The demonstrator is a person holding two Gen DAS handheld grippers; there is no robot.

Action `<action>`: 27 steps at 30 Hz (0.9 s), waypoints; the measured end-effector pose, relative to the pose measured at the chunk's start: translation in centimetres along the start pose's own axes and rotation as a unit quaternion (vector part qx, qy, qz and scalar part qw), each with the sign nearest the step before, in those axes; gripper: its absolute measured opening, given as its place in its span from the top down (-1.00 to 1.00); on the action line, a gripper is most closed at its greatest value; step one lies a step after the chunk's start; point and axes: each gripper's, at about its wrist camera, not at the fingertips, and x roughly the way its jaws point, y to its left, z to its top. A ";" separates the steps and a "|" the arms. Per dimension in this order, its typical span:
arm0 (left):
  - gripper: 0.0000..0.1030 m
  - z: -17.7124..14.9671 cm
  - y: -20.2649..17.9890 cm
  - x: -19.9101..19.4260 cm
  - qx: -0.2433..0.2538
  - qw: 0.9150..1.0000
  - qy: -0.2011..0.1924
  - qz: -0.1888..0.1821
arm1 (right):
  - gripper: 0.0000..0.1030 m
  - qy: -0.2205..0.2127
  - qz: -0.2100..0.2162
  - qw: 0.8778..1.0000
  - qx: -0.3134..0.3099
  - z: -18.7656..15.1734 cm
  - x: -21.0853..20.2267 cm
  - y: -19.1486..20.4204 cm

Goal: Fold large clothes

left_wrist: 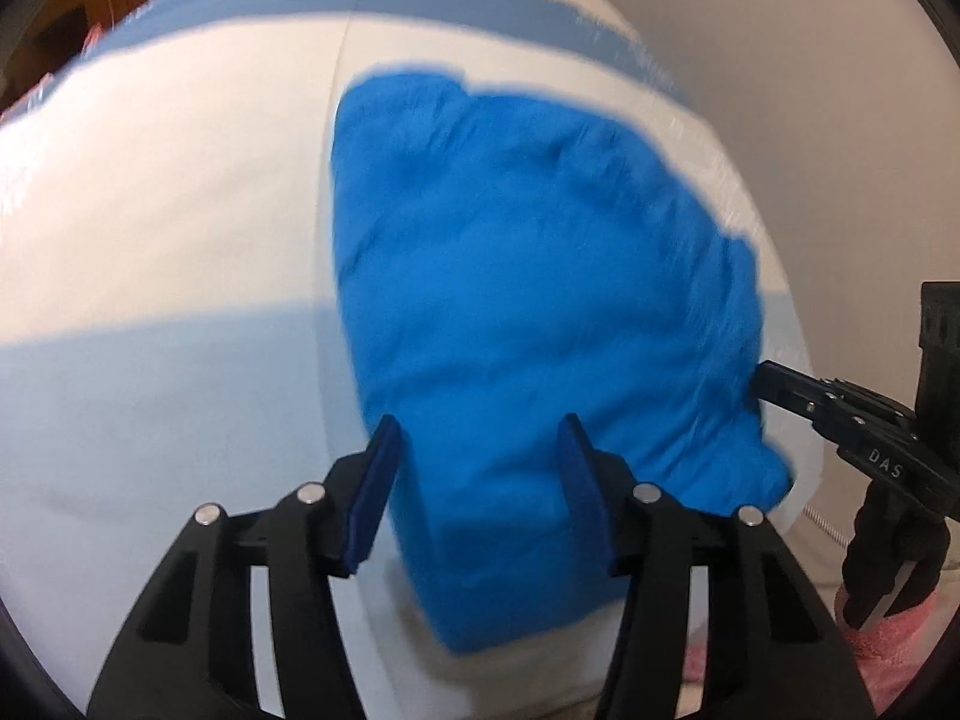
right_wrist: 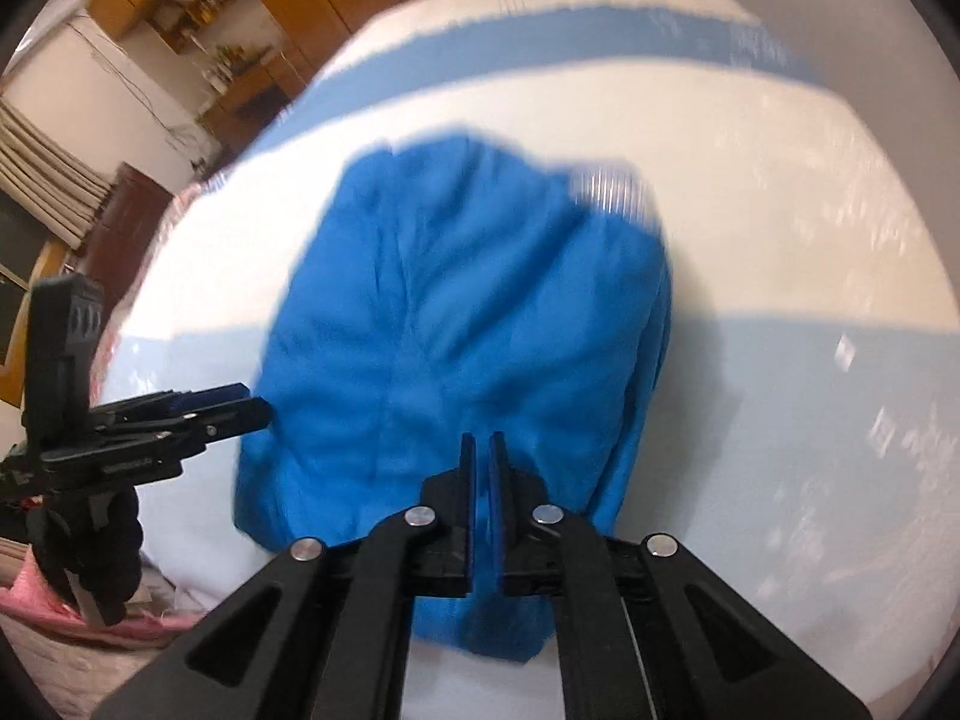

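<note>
On the white bed surface (left_wrist: 180,192) with its pale blue stripes, the blue garment (left_wrist: 528,300) lies already folded into a compact bundle, longer from near to far than across, its near end narrower and reaching almost to the bed's near edge. Bare sheet lies open on the left, right and far sides, so there is room to slide or turn the bundle; the near edge is the tight side, with a pink cloth (left_wrist: 888,648) just below it. The left gripper (left_wrist: 480,480) hangs above the near end with its jaws apart, cloth visible between them but not pinched, as far as the blur allows. The right gripper (right_wrist: 482,504), jaws together with only a slit and holding nothing, points down over the near part of the bundle. Both sit about equally near that end; any further fold would likely run along the long axis, away toward the far end.
</note>
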 end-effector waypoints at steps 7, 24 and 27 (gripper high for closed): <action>0.04 3.1 -2.5 3.6 0.026 1.000 0.013 0.001 | 0.93 -0.004 -0.028 1.000 0.004 4.1 2.7 -1.2; -0.11 3.7 -1.2 4.0 0.015 1.000 0.024 0.013 | 0.65 0.001 0.028 0.998 0.064 2.9 5.5 -4.3; -0.25 3.1 -0.7 1.9 0.012 1.000 0.004 0.020 | 0.14 -0.019 0.056 0.996 0.068 2.2 3.5 -4.3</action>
